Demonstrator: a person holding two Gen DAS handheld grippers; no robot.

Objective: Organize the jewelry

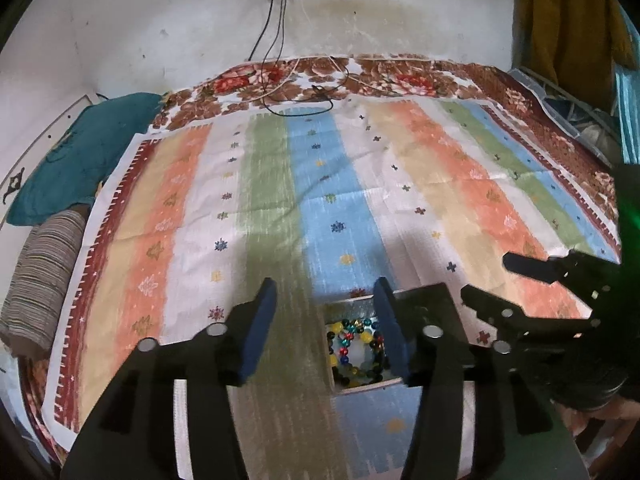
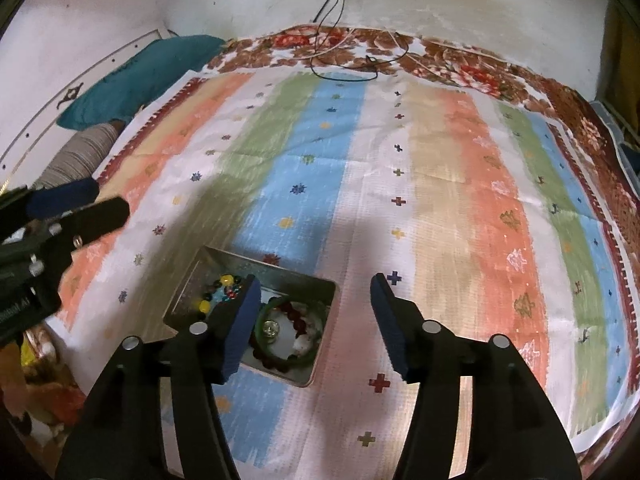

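Note:
A shallow metal box [image 2: 320, 288] lies on the striped cloth; it also shows in the left wrist view [image 1: 344, 305]. Inside are a multicoloured bead bracelet [image 2: 218, 294] at the left, also in the left wrist view [image 1: 356, 344], and a green bangle [image 2: 320, 334] with a dark red bead bracelet [image 2: 294, 314] at the right. My left gripper [image 1: 326, 296] is open and empty, above the box's left side. My right gripper [image 2: 316, 294] is open and empty, its left finger [image 2: 240, 328] over the box's middle. Each gripper shows in the other's view, the right [image 1: 516, 280] and the left [image 2: 76, 208].
The striped cloth [image 1: 280, 184] covers a floral bedspread [image 1: 380, 76]. Black and white cables [image 1: 304, 88] lie at the far edge by the wall. A teal pillow [image 1: 76, 156] and a striped cushion [image 1: 40, 280] sit at the left. Clothes [image 1: 568, 20] hang at the right.

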